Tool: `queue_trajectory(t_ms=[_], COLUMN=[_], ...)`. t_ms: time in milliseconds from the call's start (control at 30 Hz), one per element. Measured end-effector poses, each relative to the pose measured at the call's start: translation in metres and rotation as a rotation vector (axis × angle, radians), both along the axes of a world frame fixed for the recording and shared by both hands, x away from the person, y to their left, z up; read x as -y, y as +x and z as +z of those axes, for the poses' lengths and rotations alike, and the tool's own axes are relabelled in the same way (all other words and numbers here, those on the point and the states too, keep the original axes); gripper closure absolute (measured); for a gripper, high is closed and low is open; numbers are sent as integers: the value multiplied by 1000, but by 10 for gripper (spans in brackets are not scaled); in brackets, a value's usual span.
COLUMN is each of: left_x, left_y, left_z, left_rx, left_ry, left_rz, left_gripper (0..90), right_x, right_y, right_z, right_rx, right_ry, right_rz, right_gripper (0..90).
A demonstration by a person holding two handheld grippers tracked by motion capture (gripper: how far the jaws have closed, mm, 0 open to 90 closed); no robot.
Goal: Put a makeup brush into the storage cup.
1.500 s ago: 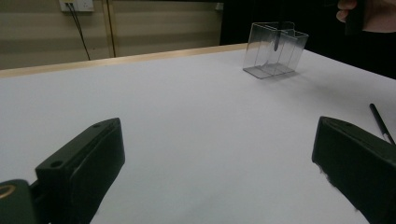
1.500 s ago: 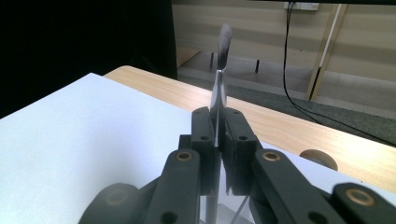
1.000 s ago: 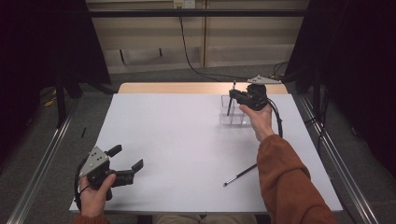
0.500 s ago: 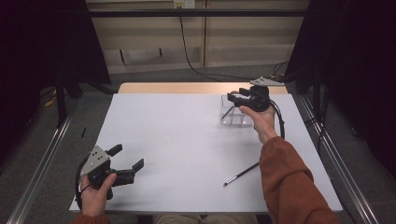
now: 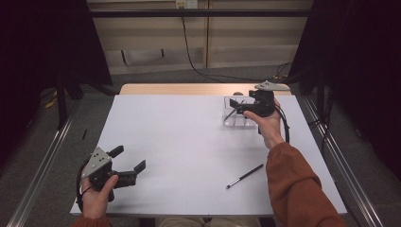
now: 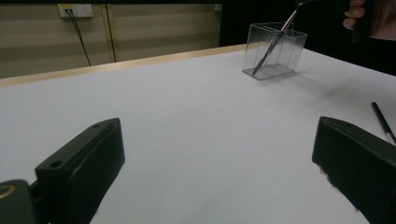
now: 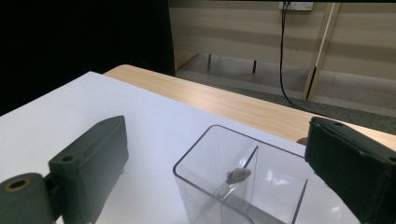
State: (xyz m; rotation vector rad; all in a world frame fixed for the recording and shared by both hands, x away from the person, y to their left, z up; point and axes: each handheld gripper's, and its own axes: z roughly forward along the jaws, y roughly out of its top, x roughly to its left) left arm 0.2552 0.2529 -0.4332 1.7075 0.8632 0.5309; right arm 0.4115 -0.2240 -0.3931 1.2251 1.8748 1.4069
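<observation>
High view shows the right tongs (image 5: 241, 107) over a clear box (image 5: 238, 118) at the far right of the bench (image 5: 189, 142). Their jaws have just been opening and now stand wide with nothing between them. A slim brush (image 7: 232, 182) leans inside the box, bristle tip up against the divider; the left gripper view shows it slanting past the rim (image 6: 275, 39).

The step in hand looks like letting go of that brush. To do it well, I would lift the tongs straight up so neither jaw catches the leaning handle or nudges the light box, then swing toward the second brush (image 5: 245, 176), which lies flat on the bench, near right, well apart from the box. A thin handle lying flat wants a low, level approach across its middle.

The left tongs (image 5: 127, 165) rest open and empty at the near left corner.

The bench top is plain white with a wooden strip along its far edge. Beyond are grey flooring, pale wall panels, a hanging cable (image 5: 194, 52) and dark curtains at both sides.
</observation>
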Motion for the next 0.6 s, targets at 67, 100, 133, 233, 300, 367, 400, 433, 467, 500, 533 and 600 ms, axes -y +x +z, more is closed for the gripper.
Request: queue_trajectory(t_ms=[67,100,133,233,300,367,400,433,467,500,533,600], left_x=[1,1,2,2,2,1,1,1,1,1,0,1], left_y=[1,1,1,0,1,1,1,1,1,1,0,-2], left_z=[0,0,0,0,0,1,1,1,1,1,1,2], left_rx=[2,2,3,7,7,5,7,8,11,10,12,15], left_ry=[4,7,7,10,9,3,3,0,0,-3,-1,-9], left_rz=[-1,-2,-5,-10,-8,0,3,6,8,7,2,2], left_gripper=[25,25,25,25,25,25,25,25,25,25,25,25], right_x=[1,1,0,-1,1,3,3,3,3,3,3,3], right_y=[-2,-3,-5,-9,-12,-15,-16,-18,-20,-22,-24,-28], right_z=[-1,-1,-1,-1,0,0,0,0,0,1,1,2], right_rx=[-4,-4,3,6,14,17,18,17,21,26,31,39], right_ry=[-2,7,6,5,17,17,14,12,11,14,15,25], right_rz=[17,9,5,28,26,19,12,14,18,22,29,34], right_gripper=[22,27,23,6,5,9,13,15,15,15,19,21])
